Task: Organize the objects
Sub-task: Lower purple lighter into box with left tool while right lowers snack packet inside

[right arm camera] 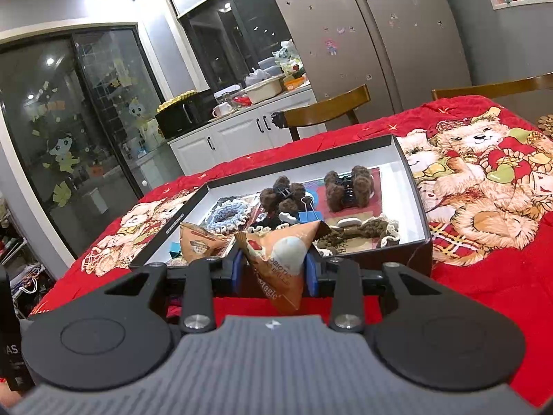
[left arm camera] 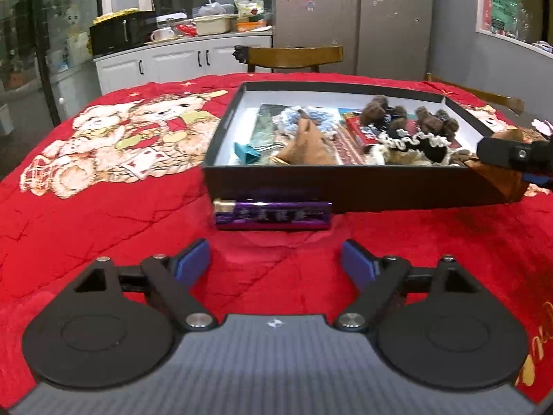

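Blue pads of the right gripper [right arm camera: 273,269], low in the middle of its wrist view, are clamped on a tan pyramid-shaped foil snack packet [right arm camera: 281,259] held at the near edge of a shallow black cardboard box with a white inside [right arm camera: 404,169]. A second tan packet [right arm camera: 198,243] lies inside at the left. Behind them sit a pale blue crocheted scrunchie [right arm camera: 226,214], two fuzzy brown plush hair claws [right arm camera: 347,186], a blue binder clip [right arm camera: 309,214] and a brown scrunchie with a cream frilled edge [right arm camera: 359,230], all loosely heaped.

The left gripper [left arm camera: 275,259], at the bottom of its own view, stands wide apart with nothing between its blue pads. Just beyond it a glossy purple rectangular tube with a gold cap [left arm camera: 273,214] lies crosswise on the cloth, against the box's near black wall [left arm camera: 345,186]. A teal binder clip [left arm camera: 246,154] rests in the box's lower left corner.

Everything sits on a plush, quilted red tablecloth printed with teddy bears [left arm camera: 103,145]. Wooden chairs [left arm camera: 293,57] stand at the far side, upper centre, with white cabinets [left arm camera: 179,60] and a cluttered counter at the upper left, and a grey fridge dotted with stickers [right arm camera: 363,34] at the upper right.
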### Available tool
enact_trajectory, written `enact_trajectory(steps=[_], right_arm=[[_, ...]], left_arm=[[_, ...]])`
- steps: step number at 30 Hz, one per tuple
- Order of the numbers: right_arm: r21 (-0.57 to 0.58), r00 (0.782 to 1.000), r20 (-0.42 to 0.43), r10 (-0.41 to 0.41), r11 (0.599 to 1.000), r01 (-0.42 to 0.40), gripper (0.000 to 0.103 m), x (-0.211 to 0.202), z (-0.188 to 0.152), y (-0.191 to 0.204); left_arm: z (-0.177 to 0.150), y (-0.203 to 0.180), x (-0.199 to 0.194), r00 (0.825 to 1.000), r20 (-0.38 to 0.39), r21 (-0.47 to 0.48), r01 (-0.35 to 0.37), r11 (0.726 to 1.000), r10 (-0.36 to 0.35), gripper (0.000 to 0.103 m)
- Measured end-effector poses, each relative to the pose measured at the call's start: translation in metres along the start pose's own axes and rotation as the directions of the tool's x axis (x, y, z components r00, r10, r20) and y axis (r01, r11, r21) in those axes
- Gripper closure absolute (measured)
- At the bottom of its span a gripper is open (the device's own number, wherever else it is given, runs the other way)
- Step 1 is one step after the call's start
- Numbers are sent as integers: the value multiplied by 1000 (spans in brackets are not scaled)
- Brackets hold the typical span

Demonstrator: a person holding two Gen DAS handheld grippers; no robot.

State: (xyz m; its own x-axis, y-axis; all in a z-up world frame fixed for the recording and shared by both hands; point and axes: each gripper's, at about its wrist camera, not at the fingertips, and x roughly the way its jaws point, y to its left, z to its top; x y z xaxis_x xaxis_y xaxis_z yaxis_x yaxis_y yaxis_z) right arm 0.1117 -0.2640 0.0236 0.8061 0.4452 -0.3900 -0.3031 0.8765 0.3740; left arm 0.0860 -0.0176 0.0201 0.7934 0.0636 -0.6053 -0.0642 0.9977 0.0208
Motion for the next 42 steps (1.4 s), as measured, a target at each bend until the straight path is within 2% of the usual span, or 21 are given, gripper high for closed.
enact_trajectory(steps=[12,13,14,19,27,31,34,36,39,42], right_arm=[[15,1000,-18,23,1000,-23,64,1,1,-1],[16,999,-21,27,1000,-26,64,1,1,0],[13,999,-23,28,1000,-28,63,1,1,0],[-1,1000,-19,15,1000,-15,64,1,1,2],[-1,1000,10,6,1000,-6,64,-5,6,-1],[-8,999,36,8,1000,-7,64,-9,11,-1],[38,999,33,31,999,-32,64,-8,18,-6],[27,999,27,23,999,-24,64,-4,23,-7],[21,999,-21,-33,999,34,64,16,37,-11],[49,994,-96,-42,998,47,64,39,50,-19]], left_arm=[[17,2,26,1000,-14,-18,28,999,-28,12],[18,3,28,999,-16,-24,28,999,-28,13],[19,3,29,1000,-14,-24,20,1000,-20,18],[17,-3,26,1000,1,9,2,1000,-2,19],[7,4,8,999,1,-18,37,999,-37,19],[8,5,-11,997,44,-42,67,997,-65,20],[19,4,-18,994,84,-43,69,997,-65,20],[33,6,-19,993,94,-58,78,995,-72,20],[64,4,-11,993,85,-56,83,995,-78,19],[95,0,11,997,67,-60,50,997,-46,19]])
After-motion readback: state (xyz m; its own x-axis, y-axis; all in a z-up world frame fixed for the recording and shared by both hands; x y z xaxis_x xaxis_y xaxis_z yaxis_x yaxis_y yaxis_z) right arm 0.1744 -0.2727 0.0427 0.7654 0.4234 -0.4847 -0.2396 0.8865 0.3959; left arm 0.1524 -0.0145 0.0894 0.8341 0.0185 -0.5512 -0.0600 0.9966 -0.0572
